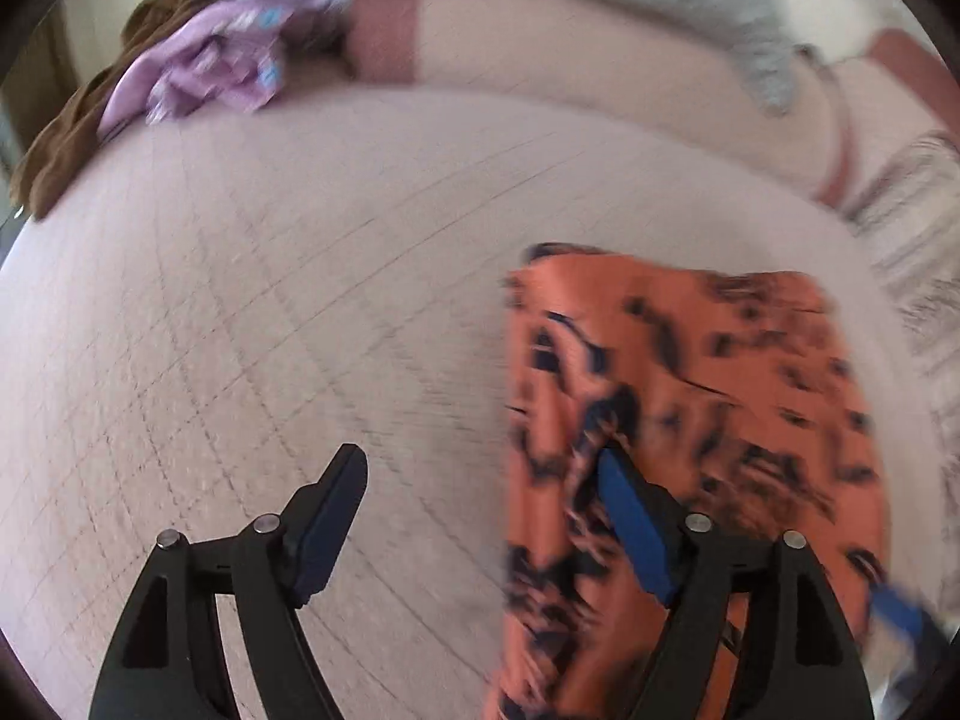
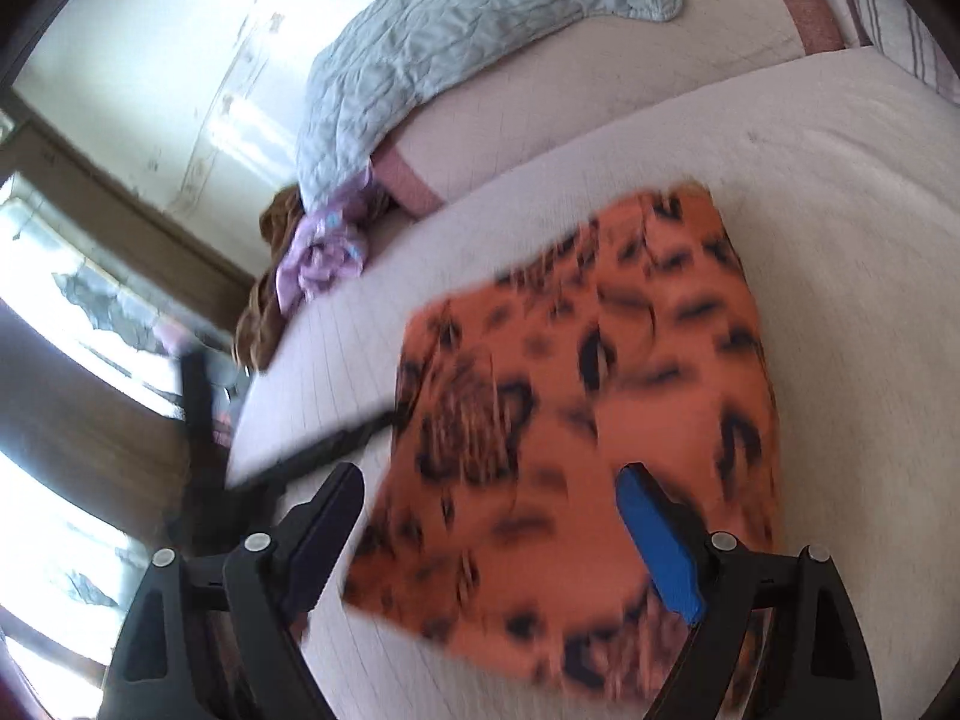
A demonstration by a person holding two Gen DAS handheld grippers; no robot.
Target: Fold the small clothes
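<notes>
Two wrist views look down on a bed (image 1: 300,300) covered by a pale checked sheet. Both pictures are blurred by motion.

An orange garment (image 1: 690,396) with dark blotchy print lies on the sheet, at the near right in the left wrist view and near the centre in the right wrist view (image 2: 600,396). It forms a rough rectangle with fairly straight edges, so it appears already folded at least once. Whether more folds are needed cannot be told.

The left claw (image 1: 486,468) is spread wide and holds nothing; its right finger overlaps the garment's left edge, its left finger is over bare sheet. The right claw (image 2: 492,480) is also wide open and empty, with the garment's near part showing between its fingers; whether it touches the cloth cannot be told.

At the far left edge of the bed sits a crumpled lilac garment (image 1: 204,72) on something brown (image 1: 66,144), seemingly not yet folded. A pale blue quilted cloth (image 2: 456,36) lies farther back.

As a judgement, one piece is near done and more remain.
</notes>
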